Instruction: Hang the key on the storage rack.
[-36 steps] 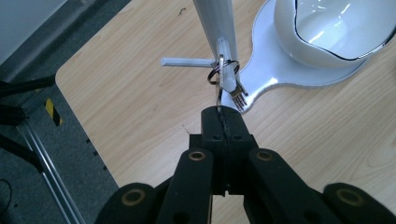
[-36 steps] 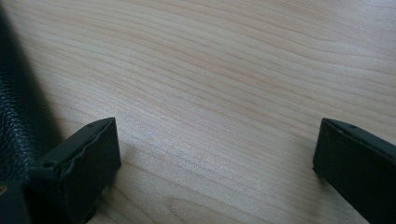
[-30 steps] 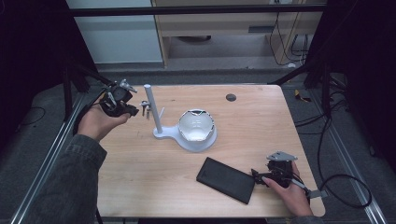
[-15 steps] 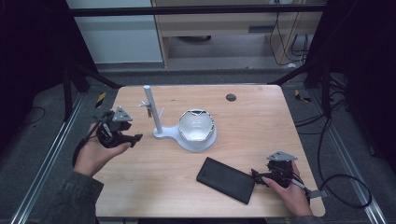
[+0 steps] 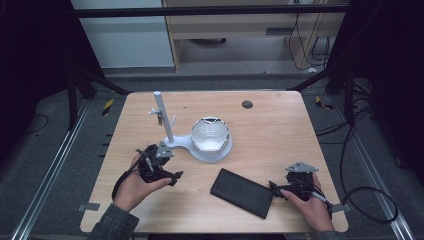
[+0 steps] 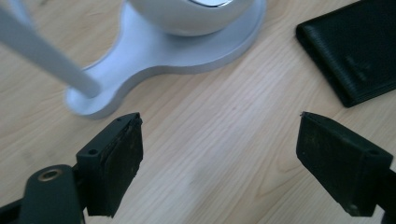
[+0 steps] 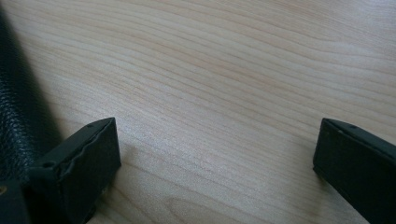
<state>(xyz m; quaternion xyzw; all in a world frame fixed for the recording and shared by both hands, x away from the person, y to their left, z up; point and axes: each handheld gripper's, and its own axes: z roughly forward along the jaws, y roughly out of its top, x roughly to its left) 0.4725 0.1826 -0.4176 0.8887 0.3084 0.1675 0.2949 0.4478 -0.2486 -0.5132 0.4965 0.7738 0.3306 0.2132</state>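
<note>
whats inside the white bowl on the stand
Looking down from the high view, the round white bowl on its white flat-based stand shows pale inner walls and nothing clearly resting inside. Its deepest part is shadowed, so a small item there cannot be ruled out.

overhead view, two close views, shared table (image 5: 280, 135)

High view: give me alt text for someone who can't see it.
A person's two hands hold the left gripper and right gripper, both open, low over a wooden table. Between them lie a flat black case and a white stand with an upright post.
</note>
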